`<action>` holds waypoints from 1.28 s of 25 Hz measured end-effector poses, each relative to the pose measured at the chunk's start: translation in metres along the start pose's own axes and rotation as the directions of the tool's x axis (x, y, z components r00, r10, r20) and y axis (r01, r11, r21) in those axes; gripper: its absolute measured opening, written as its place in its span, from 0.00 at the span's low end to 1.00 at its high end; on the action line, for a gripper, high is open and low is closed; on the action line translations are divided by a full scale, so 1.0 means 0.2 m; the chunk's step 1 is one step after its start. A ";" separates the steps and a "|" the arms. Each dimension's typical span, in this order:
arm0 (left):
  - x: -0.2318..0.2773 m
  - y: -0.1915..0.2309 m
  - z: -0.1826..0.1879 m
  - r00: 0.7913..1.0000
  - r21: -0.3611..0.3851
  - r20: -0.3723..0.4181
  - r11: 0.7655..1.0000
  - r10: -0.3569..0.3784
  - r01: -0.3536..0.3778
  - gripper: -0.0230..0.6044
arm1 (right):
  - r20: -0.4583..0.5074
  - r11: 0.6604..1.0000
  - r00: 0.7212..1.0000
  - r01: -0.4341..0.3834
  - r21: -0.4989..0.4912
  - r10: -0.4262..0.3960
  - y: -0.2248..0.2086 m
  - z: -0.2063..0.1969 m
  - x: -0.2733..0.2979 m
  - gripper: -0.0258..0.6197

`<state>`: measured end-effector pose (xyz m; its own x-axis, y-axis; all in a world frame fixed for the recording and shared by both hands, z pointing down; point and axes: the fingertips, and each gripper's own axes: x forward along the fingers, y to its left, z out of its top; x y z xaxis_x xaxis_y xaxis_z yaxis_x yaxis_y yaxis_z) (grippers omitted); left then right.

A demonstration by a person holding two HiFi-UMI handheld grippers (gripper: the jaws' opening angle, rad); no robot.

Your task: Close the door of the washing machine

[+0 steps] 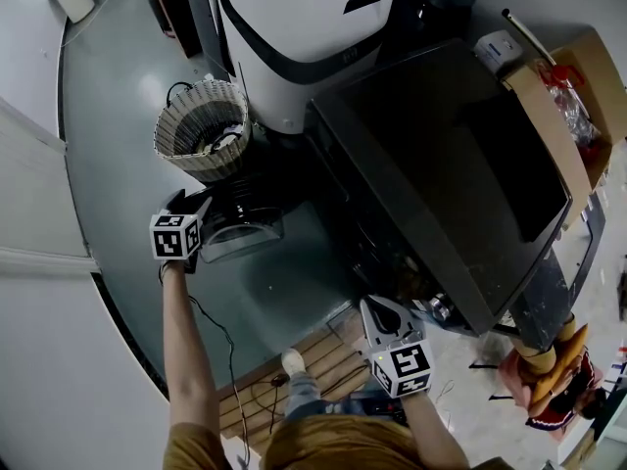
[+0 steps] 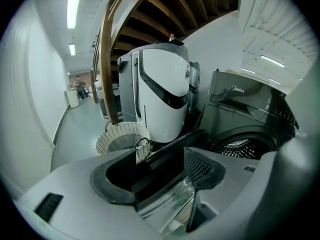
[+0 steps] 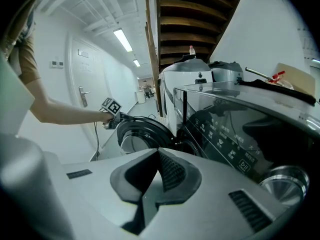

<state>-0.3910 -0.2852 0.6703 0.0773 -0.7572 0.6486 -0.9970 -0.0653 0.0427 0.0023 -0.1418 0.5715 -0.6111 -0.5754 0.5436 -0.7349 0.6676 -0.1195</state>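
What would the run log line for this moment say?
door: open | left tool: open, door edge between its jaws | right tool: shut, empty | washing machine: drum exposed

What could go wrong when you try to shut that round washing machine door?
The left tongs stand open around the rim of the door, not squeezing it, so the door might slip away when pushed. If they ride the rim all the way in, they could get pinched against the washing machine. The wicker basket sits close beside the door, so a wrong swing might bump it.
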 end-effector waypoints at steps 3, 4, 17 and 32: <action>0.00 0.00 0.00 1.000 0.002 -0.015 1.000 -0.001 0.001 0.52 | -0.001 1.000 1.000 -0.002 -0.001 0.002 0.01 0.00 -0.01 0.06; 0.00 0.00 0.00 1.000 0.002 -0.018 1.000 -0.001 0.002 0.52 | 0.000 1.000 1.000 -0.002 -0.001 0.002 0.01 0.00 -0.01 0.06; -0.04 -0.04 -0.04 0.999 -0.017 -0.048 1.000 0.025 -0.026 0.52 | 0.014 1.000 1.000 -0.006 -0.002 0.006 0.00 0.01 -0.05 0.06; -0.11 -0.12 -0.13 0.993 -0.033 -0.106 0.998 0.051 -0.054 0.52 | 0.038 1.000 0.999 -0.016 -0.013 0.016 0.02 0.01 -0.14 0.06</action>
<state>-0.3685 -0.2506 0.6744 0.0254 -0.6865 0.7267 -0.9995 -0.0024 0.0326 0.0158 -0.1247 0.5543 -0.6336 -0.5823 0.5095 -0.7214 0.6826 -0.1170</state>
